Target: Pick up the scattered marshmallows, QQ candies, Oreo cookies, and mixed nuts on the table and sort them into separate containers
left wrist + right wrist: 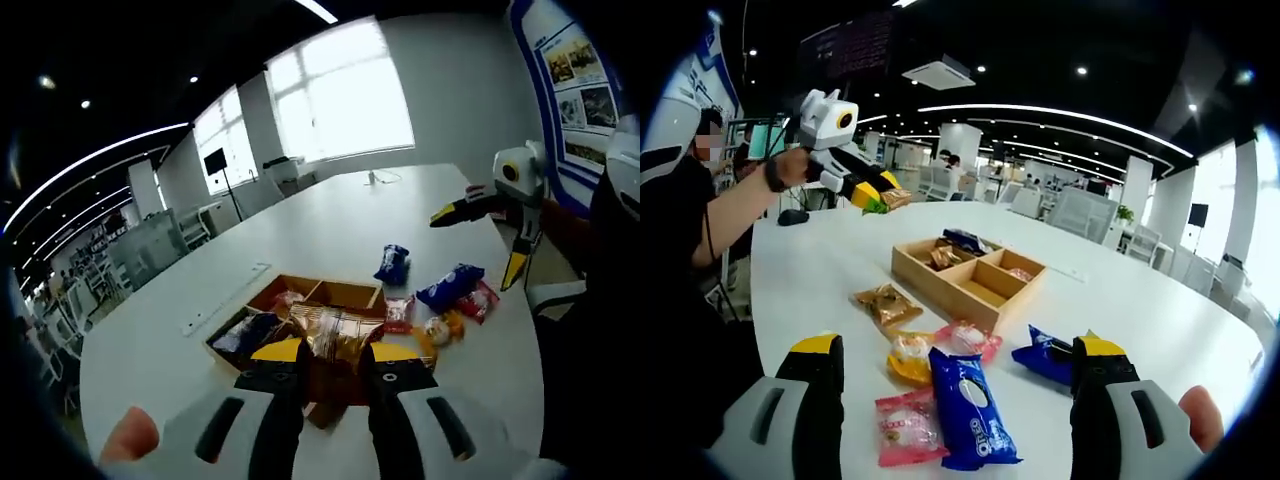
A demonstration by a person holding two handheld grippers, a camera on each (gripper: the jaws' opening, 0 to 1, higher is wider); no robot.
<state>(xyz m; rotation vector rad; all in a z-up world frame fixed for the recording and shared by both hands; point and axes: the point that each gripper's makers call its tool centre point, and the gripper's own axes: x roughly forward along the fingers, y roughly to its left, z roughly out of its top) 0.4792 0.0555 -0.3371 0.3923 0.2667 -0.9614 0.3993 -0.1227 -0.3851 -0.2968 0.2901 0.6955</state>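
Partly hidden behind the clear-wrapped packet (335,335) pinched between the left jaws: the near end of the wooden tray (345,294). Too small to read beyond the jaws: packet print in the tray compartments. Cut off behind the right jaw: blue packet (1045,358).

This is a large open-plan office: a long white bench (330,230) stands under a dark ceiling with curved light strips (1060,115) and a ceiling air-conditioning unit (940,72), with big windows (345,95), office chairs (1080,212) and a monitor on a stand (216,162).
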